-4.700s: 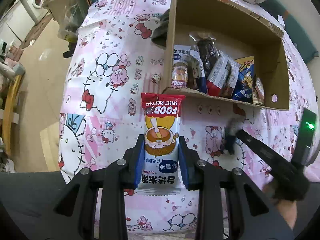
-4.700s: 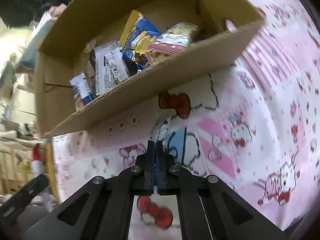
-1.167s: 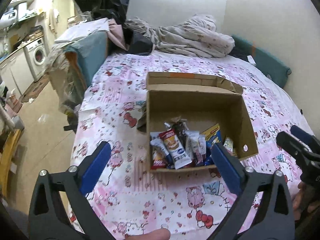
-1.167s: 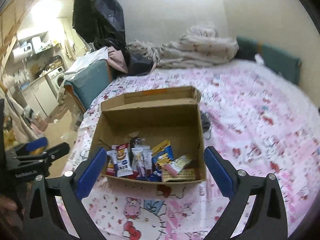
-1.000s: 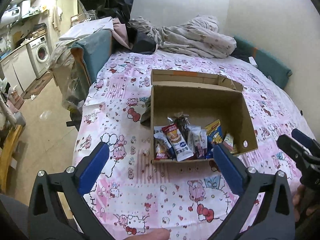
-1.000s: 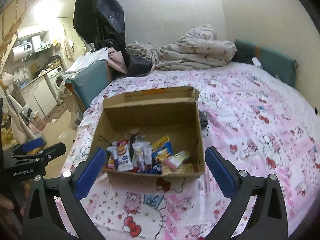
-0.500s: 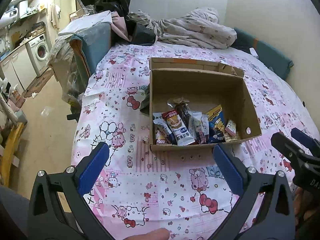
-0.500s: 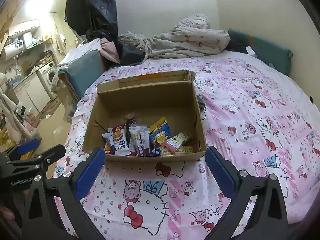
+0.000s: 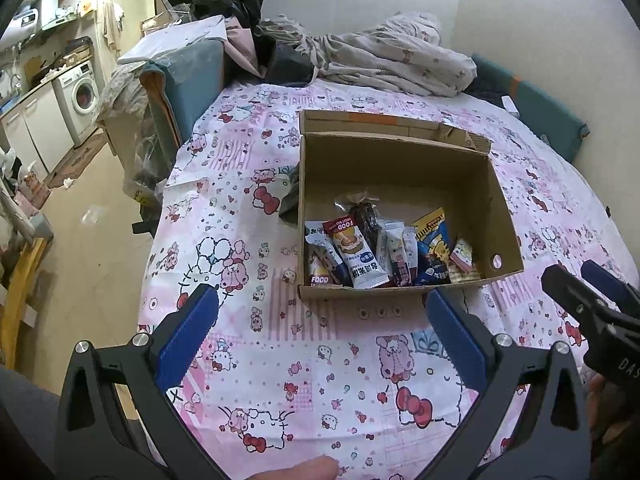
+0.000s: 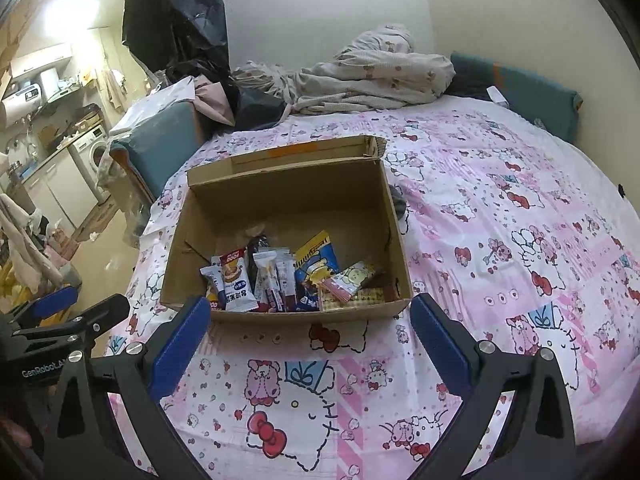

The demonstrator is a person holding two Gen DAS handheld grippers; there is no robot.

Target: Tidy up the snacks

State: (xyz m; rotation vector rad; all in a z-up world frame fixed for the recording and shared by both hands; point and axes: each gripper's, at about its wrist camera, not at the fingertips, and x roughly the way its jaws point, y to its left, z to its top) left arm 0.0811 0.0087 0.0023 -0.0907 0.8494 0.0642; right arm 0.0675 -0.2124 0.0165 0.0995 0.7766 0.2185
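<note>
An open cardboard box stands on the pink cartoon-print bedsheet. Several snack packets lie in a row against its near wall, among them a red and white rice cake packet, a yellow and blue packet and a pink packet. My left gripper is open and empty, held back above the sheet before the box. My right gripper is open and empty too, to the right of the left one.
A crumpled blanket and a teal cushion lie at the far end of the bed. A dark cloth sits beside the box's left wall. The floor, a teal chair and a washing machine are left of the bed.
Earlier my left gripper held the rice cake packet and my right was shut; the packet now lies in the box. Over the last second both open grippers drifted slightly and the box looks a bit nearer.
</note>
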